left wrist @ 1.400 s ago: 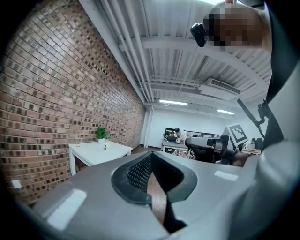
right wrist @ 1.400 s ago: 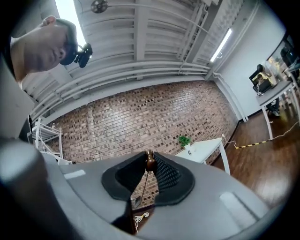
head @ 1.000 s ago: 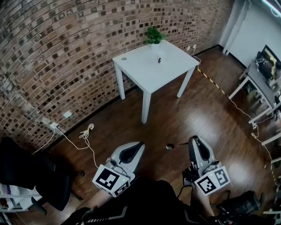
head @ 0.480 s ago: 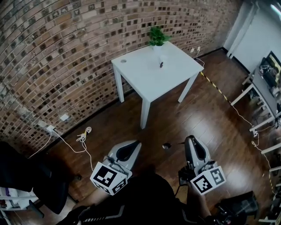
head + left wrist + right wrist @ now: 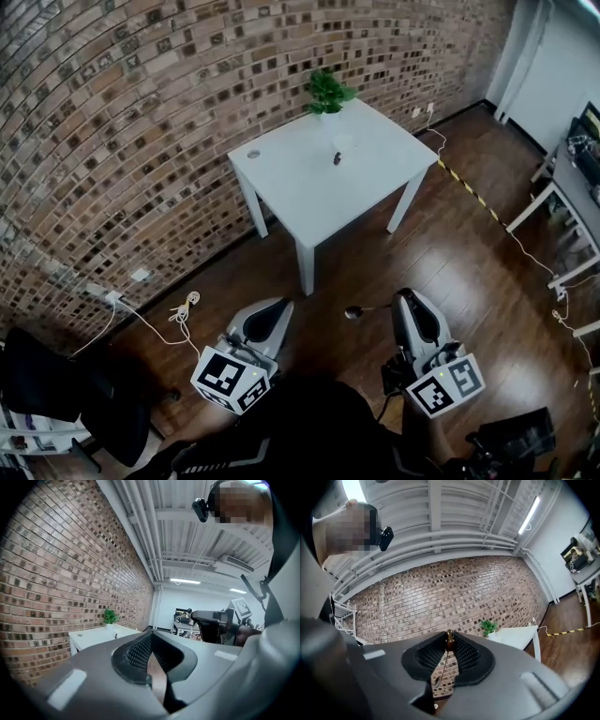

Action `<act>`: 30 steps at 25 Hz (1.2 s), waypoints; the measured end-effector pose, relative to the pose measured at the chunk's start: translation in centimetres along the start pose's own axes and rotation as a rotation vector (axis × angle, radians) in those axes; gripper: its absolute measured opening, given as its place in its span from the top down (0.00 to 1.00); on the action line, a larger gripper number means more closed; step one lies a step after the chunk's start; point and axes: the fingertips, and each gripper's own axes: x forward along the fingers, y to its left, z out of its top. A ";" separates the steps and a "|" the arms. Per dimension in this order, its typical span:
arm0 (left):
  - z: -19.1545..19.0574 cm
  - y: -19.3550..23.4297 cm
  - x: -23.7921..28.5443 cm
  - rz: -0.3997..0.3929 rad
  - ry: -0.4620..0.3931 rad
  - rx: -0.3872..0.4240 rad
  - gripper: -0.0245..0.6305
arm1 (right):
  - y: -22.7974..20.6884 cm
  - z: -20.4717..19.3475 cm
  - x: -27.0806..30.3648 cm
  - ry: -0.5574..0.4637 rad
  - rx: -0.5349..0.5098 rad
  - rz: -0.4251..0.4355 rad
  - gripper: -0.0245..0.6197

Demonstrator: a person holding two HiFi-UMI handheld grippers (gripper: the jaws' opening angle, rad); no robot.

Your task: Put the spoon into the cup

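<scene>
A ceiling strip light [image 5: 528, 509] is glaring at one o'clock in the right gripper view; soft sheen is lying on the wooden floor [image 5: 469, 244] at three o'clock (head view); fisheye is bending the brick wall [image 5: 112, 141]; the left gripper [image 5: 151, 641] is blurring close up.

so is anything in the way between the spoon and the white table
Nothing visible. The spoon, pinched in the right gripper, has only wood floor between it and the white table. The cup itself is too small to pick out beside the potted plant there.
</scene>
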 end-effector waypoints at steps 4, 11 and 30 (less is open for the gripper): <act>1.1 1.6 3.2 0.038 -0.005 0.016 0.97 | -3.7 0.3 2.4 0.006 0.002 -0.009 0.87; 1.7 7.2 5.9 0.030 -0.007 0.018 0.97 | -5.9 -0.5 7.6 0.002 0.022 -0.066 0.87; 1.9 17.5 13.0 -0.066 -0.018 -0.036 0.97 | -8.5 -0.7 18.6 0.044 0.021 -0.162 0.87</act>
